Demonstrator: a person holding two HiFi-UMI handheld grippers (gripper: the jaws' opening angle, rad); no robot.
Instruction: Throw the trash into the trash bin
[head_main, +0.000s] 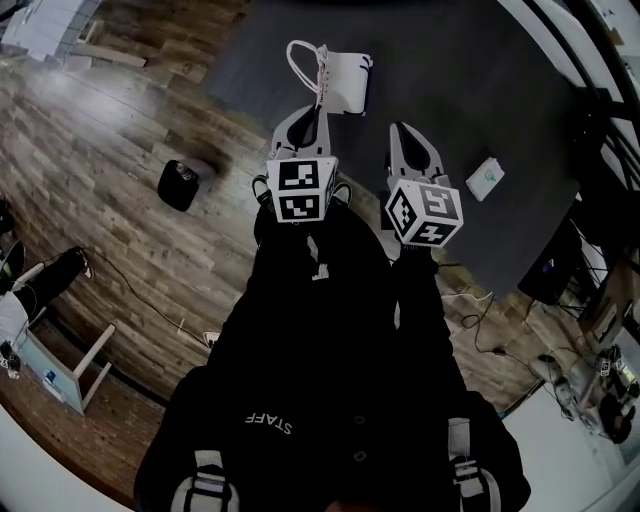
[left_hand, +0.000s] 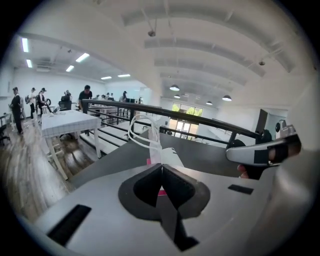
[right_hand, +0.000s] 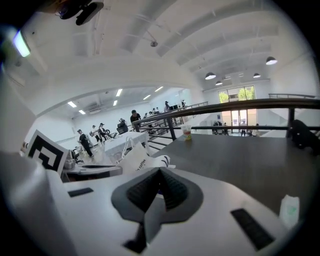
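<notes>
**A:** So, where's the trash right now?

**B:** The white paper bag (head_main: 345, 82) is pinched by the left gripper (left_hand: 160, 167). Its jaws are pressed together on a thin bit of the bag up by the handles, and something pink shows in the seam. The bag is over the far part of the dark tabletop (head_main: 450, 60). I can't tell whether its base rests there.

**A:** And the other one?

**B:** The right gripper (right_hand: 159, 172) is closed too, with nothing in it that I can make out. It's just beside the left one.

**A:** What worries you?

**B:** The hold. It's a narrow nip on paper, off to one side, so the bag can tilt, swing, slide out or tear at the handle. If it tips, whatever is inside could spill.

**A:** And the bin?

**B:** I take it to be the dark round container (head_main: 178, 185) on the wood floor (head_main: 120, 130), off to the left and well apart from the bag. Its mouth looks small next to the bag, so a careless drop could catch the rim and land on the floor. The closed right gripper gives no support underneath.

**A:** Anything else?

**B:** A small white packet (head_main: 485, 178) and a cup (right_hand: 186, 131) also sit on the tabletop. If they count as trash, they could be forgotten.
</notes>
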